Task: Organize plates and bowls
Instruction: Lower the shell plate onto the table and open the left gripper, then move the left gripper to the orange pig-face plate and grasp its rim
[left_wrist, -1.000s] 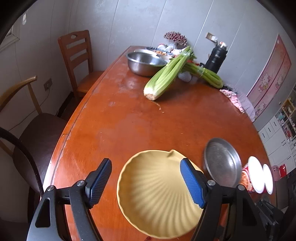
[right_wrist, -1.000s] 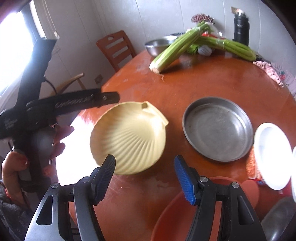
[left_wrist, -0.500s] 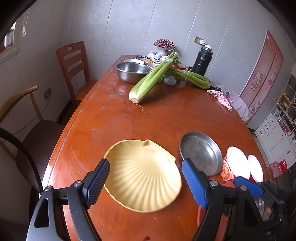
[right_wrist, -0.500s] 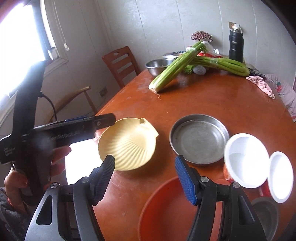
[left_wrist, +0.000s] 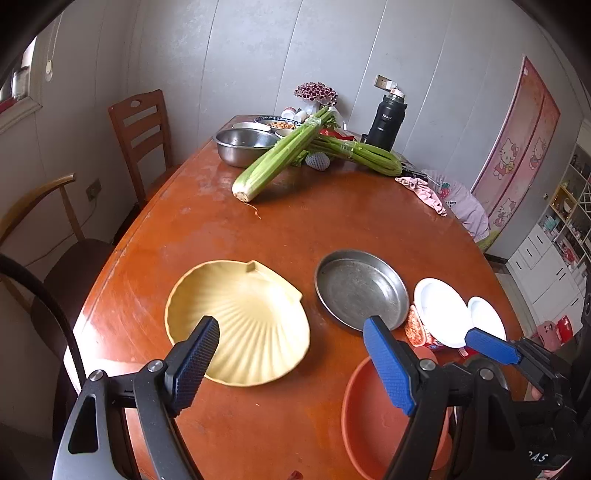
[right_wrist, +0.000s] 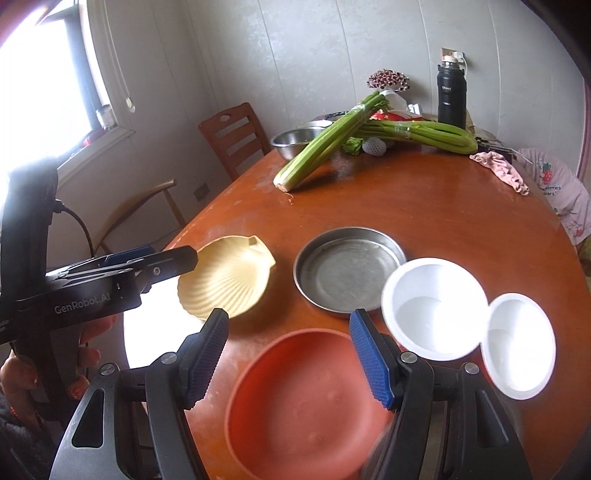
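Note:
A yellow shell-shaped plate (left_wrist: 243, 317) (right_wrist: 225, 277) lies on the wooden table, left of a round metal plate (left_wrist: 360, 288) (right_wrist: 347, 271). An orange bowl (left_wrist: 373, 417) (right_wrist: 306, 402) sits at the near edge. Two white bowls (right_wrist: 432, 306) (right_wrist: 517, 343) stand to the right. My left gripper (left_wrist: 291, 362) is open and empty, above the near rim of the yellow plate. My right gripper (right_wrist: 291, 356) is open and empty, above the orange bowl.
Celery bunches (left_wrist: 280, 155) (right_wrist: 417, 133), a steel bowl (left_wrist: 243, 146), a black flask (left_wrist: 386, 122) and a pink cloth (left_wrist: 421, 188) lie at the far end. Chairs (left_wrist: 140, 129) stand left of the table (left_wrist: 332, 218).
Both grippers have pulled back and up from the table. The yellow plate lies farther from the left gripper. The orange bowl has come fully into the right view.

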